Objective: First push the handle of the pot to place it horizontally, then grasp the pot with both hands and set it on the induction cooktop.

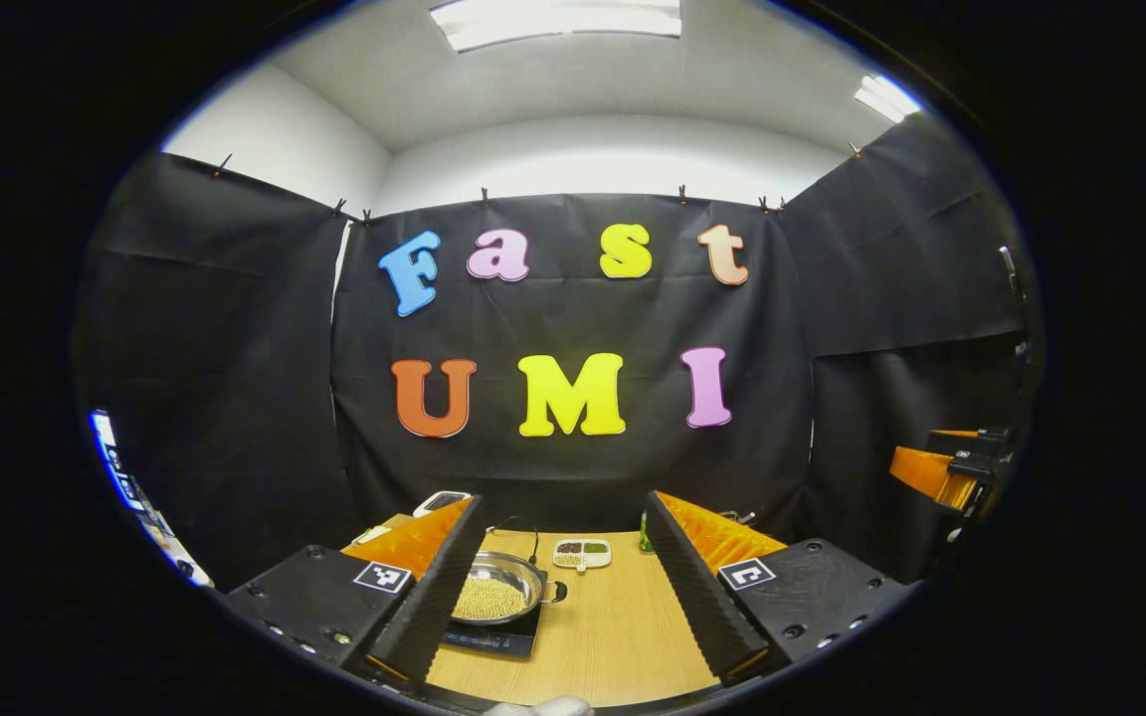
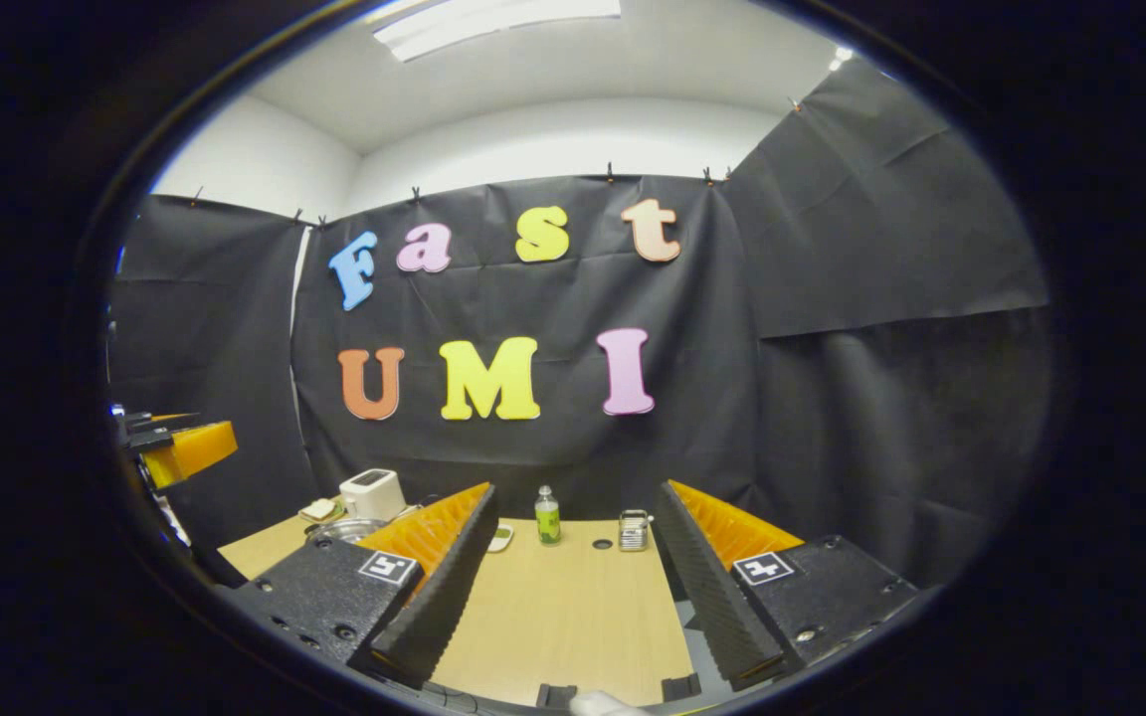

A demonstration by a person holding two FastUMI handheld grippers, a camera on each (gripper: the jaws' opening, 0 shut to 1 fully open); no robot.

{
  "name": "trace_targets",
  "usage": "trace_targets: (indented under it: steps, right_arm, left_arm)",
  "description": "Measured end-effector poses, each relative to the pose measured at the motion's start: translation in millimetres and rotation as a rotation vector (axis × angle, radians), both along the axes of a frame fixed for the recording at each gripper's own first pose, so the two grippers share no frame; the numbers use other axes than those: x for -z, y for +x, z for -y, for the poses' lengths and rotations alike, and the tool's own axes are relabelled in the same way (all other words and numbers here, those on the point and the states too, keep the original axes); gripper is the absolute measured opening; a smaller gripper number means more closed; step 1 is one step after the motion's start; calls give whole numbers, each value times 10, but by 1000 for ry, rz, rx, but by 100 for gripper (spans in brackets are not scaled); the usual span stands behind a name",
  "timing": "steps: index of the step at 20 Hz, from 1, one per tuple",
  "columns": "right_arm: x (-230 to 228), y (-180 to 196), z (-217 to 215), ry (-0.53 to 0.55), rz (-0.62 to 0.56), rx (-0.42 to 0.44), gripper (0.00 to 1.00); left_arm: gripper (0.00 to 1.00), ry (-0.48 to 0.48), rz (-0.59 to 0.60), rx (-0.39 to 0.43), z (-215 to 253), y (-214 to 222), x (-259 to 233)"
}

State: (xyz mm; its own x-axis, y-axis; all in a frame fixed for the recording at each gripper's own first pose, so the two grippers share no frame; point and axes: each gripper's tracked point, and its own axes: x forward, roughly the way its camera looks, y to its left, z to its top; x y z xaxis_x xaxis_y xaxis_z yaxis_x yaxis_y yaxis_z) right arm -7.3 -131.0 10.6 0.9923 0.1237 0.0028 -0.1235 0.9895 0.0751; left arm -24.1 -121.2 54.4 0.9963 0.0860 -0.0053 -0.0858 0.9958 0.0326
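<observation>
A steel pot (image 1: 495,595) holding pale beans rests on the black induction cooktop (image 1: 489,642) at the table's left, partly hidden by my left finger. A short dark handle (image 1: 555,593) sticks out of its right side. My left gripper (image 1: 563,607) stands open, held back from the pot, with nothing between its fingers. My right gripper (image 2: 568,587) is open too, over bare table farther right. From the right gripper view, only the pot's rim (image 2: 342,529) peeks past the left finger. Each gripper appears at the other view's edge: right gripper (image 1: 946,467), left gripper (image 2: 180,447).
On the wooden table (image 1: 613,626) stand a divided dish of beans (image 1: 581,553), a green bottle (image 2: 547,517), a small metal rack (image 2: 634,530) and a white appliance (image 2: 374,492) at the back left. Black cloth walls close the booth.
</observation>
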Motion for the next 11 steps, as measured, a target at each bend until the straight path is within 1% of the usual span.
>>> trace_targets:
  steps: [7, 11]
  right_arm:
    - [65, 32, 54, -4, -16, 8, 99]
    - [66, 34, 73, -9, -15, 9, 99]
  left_arm:
    - [96, 10, 3, -2, 21, 16, 26]
    - [96, 10, 1, 11, 99, 44, 42]
